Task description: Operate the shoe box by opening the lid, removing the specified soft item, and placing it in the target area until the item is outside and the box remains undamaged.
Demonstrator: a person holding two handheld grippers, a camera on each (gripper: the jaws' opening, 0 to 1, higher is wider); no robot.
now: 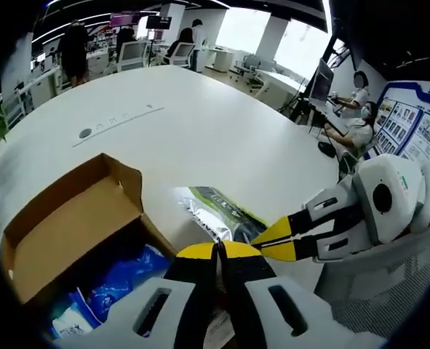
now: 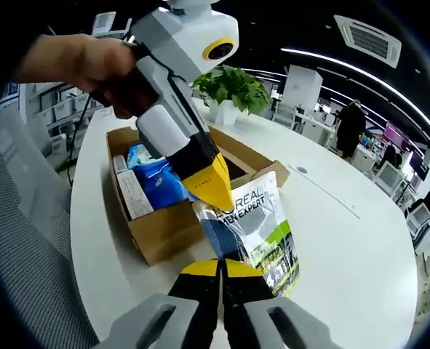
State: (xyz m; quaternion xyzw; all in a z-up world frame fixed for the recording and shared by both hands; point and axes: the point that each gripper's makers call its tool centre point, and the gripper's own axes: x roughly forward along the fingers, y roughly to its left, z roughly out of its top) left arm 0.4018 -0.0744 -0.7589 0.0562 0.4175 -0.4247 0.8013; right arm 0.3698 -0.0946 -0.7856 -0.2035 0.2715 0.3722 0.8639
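Observation:
The open cardboard shoe box [image 1: 62, 225] [image 2: 164, 233] holds blue packets [image 1: 131, 273] [image 2: 160, 178]. A soft white, green and blue pouch [image 1: 218, 207] [image 2: 262, 225] lies outside it on the white table, beside the box's front wall. In the left gripper view, my left gripper [image 1: 219, 249] is shut, with its yellow tips pinching the pouch's crinkled near corner. The same gripper [image 2: 216, 202], held by a hand, reaches down from the top left of the right gripper view. My right gripper [image 2: 222, 266] [image 1: 257, 236] is shut. Its tips rest at the pouch's edge, and no grip is visible.
The big white table [image 1: 200, 123] [image 2: 345, 240] stretches beyond the pouch. A potted plant [image 2: 229, 87] stands behind the box. A grey mesh chair [image 2: 33, 240] is at the table's edge. People sit and stand at desks further off.

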